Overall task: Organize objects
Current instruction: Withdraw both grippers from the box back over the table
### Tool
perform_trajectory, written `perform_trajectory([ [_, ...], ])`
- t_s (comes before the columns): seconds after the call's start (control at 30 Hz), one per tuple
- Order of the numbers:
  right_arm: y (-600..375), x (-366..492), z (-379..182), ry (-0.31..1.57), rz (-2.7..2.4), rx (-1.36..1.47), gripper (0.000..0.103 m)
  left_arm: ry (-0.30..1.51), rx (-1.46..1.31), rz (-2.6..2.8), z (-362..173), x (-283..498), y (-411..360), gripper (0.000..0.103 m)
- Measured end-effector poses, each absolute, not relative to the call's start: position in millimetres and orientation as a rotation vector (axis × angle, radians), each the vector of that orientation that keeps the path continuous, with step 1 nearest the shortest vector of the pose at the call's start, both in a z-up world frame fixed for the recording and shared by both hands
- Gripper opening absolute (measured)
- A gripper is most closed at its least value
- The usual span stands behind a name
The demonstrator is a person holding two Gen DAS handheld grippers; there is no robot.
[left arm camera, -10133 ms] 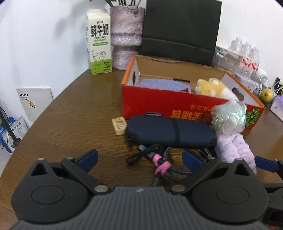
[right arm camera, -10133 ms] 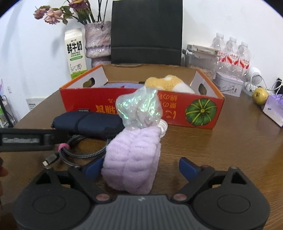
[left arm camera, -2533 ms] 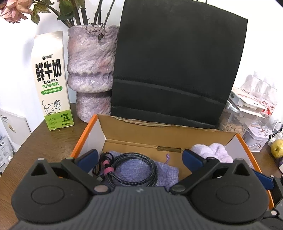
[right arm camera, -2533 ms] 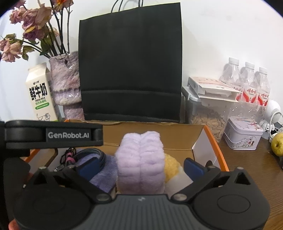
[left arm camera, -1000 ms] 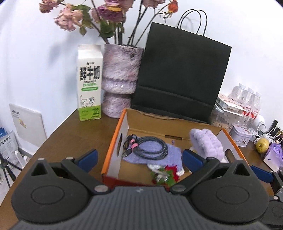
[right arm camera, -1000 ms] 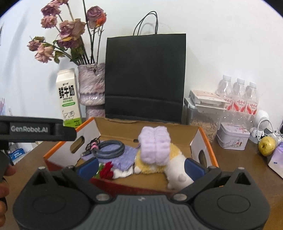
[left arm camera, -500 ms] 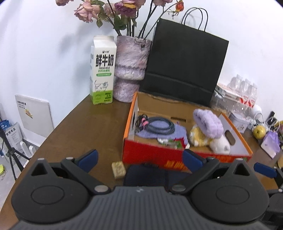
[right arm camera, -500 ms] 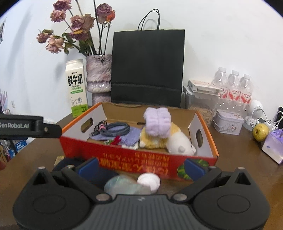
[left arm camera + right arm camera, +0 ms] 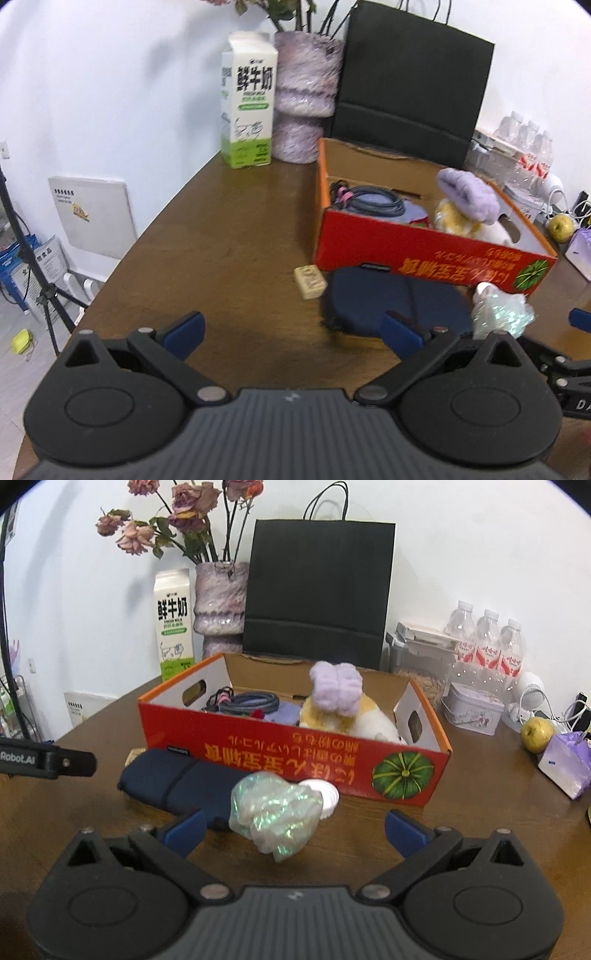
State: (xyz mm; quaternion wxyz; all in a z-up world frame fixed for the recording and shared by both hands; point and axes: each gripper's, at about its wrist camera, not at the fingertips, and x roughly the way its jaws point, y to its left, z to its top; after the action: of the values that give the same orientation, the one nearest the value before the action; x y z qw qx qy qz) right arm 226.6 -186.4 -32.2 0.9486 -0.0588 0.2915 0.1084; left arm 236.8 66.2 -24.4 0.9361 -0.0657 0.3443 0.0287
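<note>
A red cardboard box (image 9: pixel 295 760) (image 9: pixel 424 251) stands on the brown table and holds a coiled cable (image 9: pixel 251 701) (image 9: pixel 373 197), a purple towel (image 9: pixel 336 686) (image 9: pixel 469 195) and a yellow-white plush (image 9: pixel 369 723). In front of the box lie a navy pouch (image 9: pixel 177 781) (image 9: pixel 388 299), a shiny iridescent bag (image 9: pixel 277 812) (image 9: pixel 502 317), a white lid (image 9: pixel 323 794) and a small beige block (image 9: pixel 311 281). My right gripper (image 9: pixel 293 829) is open, just in front of the shiny bag. My left gripper (image 9: pixel 291 332) is open and empty, left of the pouch.
A milk carton (image 9: pixel 248 99), a purple vase (image 9: pixel 303 99) and a black paper bag (image 9: pixel 317 590) stand behind the box. Bottles (image 9: pixel 484 642), a tin (image 9: pixel 472 707), an apple (image 9: pixel 537 734) and a purple packet (image 9: pixel 565 764) are at the right. The table edge runs along the left (image 9: pixel 122 266).
Both grippers have pulled back and down from the box toward the near table. The cable and towel stay in the box. The shiny bag now lies close between my right fingers.
</note>
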Motion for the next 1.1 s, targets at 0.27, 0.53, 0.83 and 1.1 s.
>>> perform_trajectory([
  [0.27,-183,236,-43,0.619,0.213,-0.112,0.103,0.734,-0.143,0.042,-38,242,71,0.103],
  [0.53,-172,259,-53,0.631,0.196,-0.073,0.100,0.725,-0.152,0.060,-36,254,66,0.103],
  [0.83,-169,275,-59,0.656,0.216,-0.042,0.056,0.728,-0.137,0.067,-38,270,58,0.103],
  [1.1,-176,271,-56,0.632,0.242,-0.017,0.043,0.713,-0.183,0.169,-42,297,57,0.099],
])
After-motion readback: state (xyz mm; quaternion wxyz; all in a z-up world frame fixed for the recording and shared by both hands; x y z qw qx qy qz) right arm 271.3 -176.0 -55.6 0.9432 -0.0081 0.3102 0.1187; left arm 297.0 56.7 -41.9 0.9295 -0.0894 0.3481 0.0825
